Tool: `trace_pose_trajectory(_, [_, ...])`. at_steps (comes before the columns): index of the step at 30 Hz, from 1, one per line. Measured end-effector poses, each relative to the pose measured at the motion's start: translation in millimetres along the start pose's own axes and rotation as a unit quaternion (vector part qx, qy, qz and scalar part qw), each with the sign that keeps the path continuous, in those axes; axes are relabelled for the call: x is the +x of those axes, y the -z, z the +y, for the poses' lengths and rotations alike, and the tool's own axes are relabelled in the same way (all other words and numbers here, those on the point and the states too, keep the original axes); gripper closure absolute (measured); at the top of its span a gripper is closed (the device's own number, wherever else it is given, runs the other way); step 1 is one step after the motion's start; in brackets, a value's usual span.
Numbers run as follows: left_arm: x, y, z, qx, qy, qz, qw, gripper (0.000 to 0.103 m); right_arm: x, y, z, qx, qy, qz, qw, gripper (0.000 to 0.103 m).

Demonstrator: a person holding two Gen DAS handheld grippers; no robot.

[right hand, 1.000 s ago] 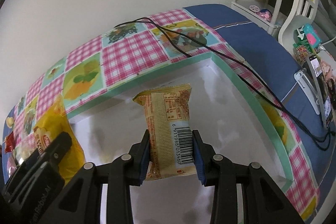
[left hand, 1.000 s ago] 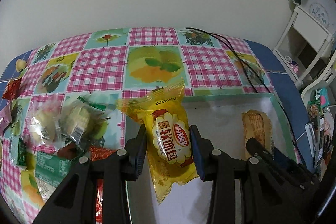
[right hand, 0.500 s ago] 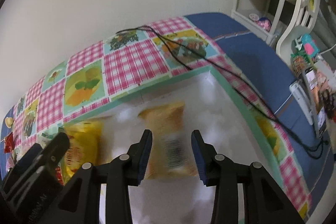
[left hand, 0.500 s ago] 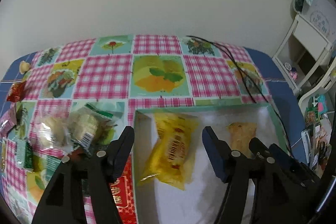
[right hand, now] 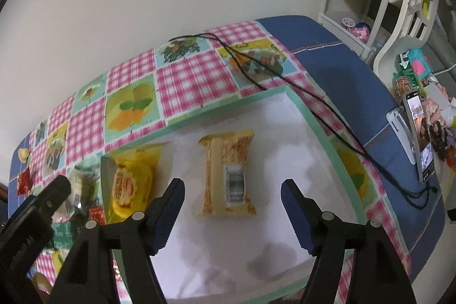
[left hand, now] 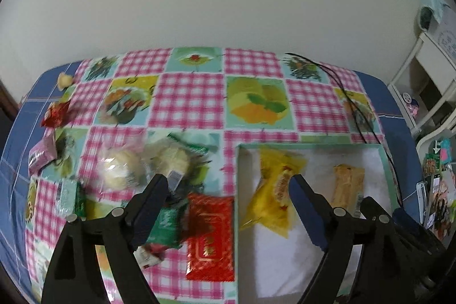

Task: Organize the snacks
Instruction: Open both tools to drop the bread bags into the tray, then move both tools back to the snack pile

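Two packs dropped in the box, both claws letting go

The right claw (right hand: 232,197) and left claw (left hand: 226,194) are both opening and hold nothing. The tan pack (right hand: 228,175) lies just beyond the right claw's fingers, the yellow pack (left hand: 273,190) under the left claw's right finger; both are in the box (right hand: 322,133). Risk: that finger may snag the yellow pack. Loose snacks (left hand: 211,227) wait outside, left of the box.
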State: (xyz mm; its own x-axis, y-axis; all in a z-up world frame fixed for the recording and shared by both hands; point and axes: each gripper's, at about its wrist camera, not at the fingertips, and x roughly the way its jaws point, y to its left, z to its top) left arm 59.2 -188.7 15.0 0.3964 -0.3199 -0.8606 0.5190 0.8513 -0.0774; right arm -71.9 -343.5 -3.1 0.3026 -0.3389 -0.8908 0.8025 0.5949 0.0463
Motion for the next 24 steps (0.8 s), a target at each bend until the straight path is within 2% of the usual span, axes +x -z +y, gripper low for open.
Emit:
trace_pose_trajectory(5, [-6, 11, 17, -0.024, 0.001, 0.005, 0.9997, 0.014, -3, 15, 8, -0.011, -0.014, 0.008, 1.000, 0.029])
trace_pose_trajectory(6, [-8, 14, 20, -0.027, 0.001, 0.004, 0.9996, 0.009, -3, 17, 10, -0.014, -0.016, 0.007, 1.000, 0.027])
trace_pose_trajectory(8, [-10, 19, 25, -0.028, -0.002, 0.000, 0.9996, 0.002, -4, 21, 12, -0.018, -0.020, 0.006, 1.000, 0.012])
trace_pose_trajectory(9, [-11, 21, 27, -0.026, -0.004, -0.001, 0.9996, 0.002, -5, 23, 12, -0.017, -0.020, 0.003, 1.000, 0.000])
trace_pose_trajectory(16, [-22, 33, 55, -0.047, -0.017, -0.013, 0.9987, 0.002, -14, 35, 11, -0.012, -0.030, -0.005, 0.999, 0.000])
trace_pose_trajectory(24, [-28, 49, 85, -0.080, -0.024, -0.015, 0.9964, 0.002, -24, 55, 31, -0.050, -0.051, -0.021, 0.997, 0.000])
